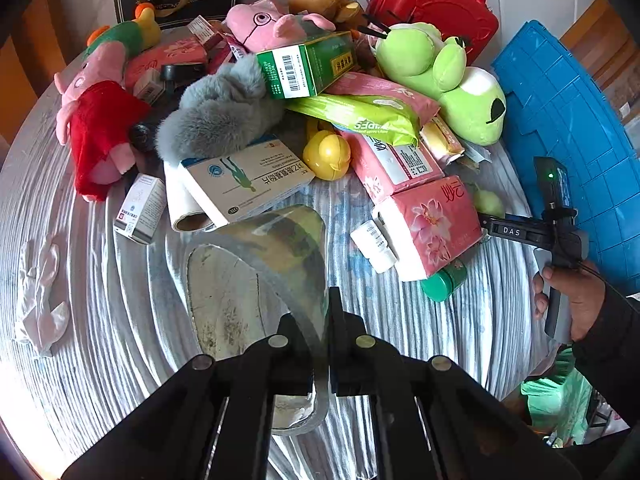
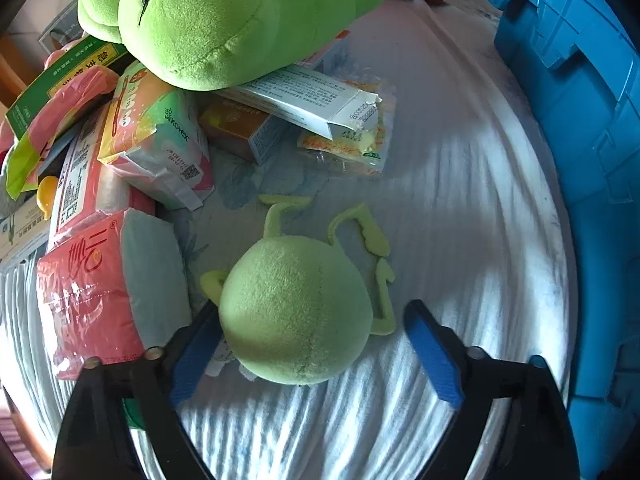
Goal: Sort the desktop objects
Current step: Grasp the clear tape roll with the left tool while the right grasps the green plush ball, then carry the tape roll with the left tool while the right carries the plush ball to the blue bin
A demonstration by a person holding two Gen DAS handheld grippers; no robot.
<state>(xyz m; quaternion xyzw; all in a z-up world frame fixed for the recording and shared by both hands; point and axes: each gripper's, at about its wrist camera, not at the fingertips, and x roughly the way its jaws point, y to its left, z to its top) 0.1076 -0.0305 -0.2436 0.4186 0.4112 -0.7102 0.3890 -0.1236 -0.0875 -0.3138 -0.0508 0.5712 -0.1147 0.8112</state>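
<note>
**Q:** At six o'clock in the left wrist view, what does the left gripper point(image 1: 320, 344) have?

**A:** Its jaws are pinched tight on the rim of a clear tape roll point(image 1: 260, 276), a glossy transparent ring held clear of the striped cloth on the desk point(image 1: 100, 280).

**Q:** And the right gripper point(image 2: 316, 344)?

**A:** About half open, blue pads either side of a fuzzy pale green ball toy point(image 2: 296, 312) with thin flat limbs. The left pad sits right at the ball's edge; the right pad stands apart from it. Nothing is squeezed.

**Q:** What lies beyond?

**A:** Toward twelve o'clock, a heap: two pink pig plushes, one in a red dress point(image 1: 100, 128) and one with glasses point(image 1: 268, 24); one green frog plush point(image 1: 448, 76); a grey furry lump point(image 1: 220, 112); a smooth yellow plastic duck point(image 1: 328, 156).

**Q:** Boxes?

**A:** One green carton point(image 1: 308, 64) and a white medicine box point(image 1: 244, 184), both cardboard. Crinkly pink tissue packs point(image 1: 432, 224) lie at three o'clock, with a ribbed blue crate point(image 1: 572, 120) beyond them.
</note>
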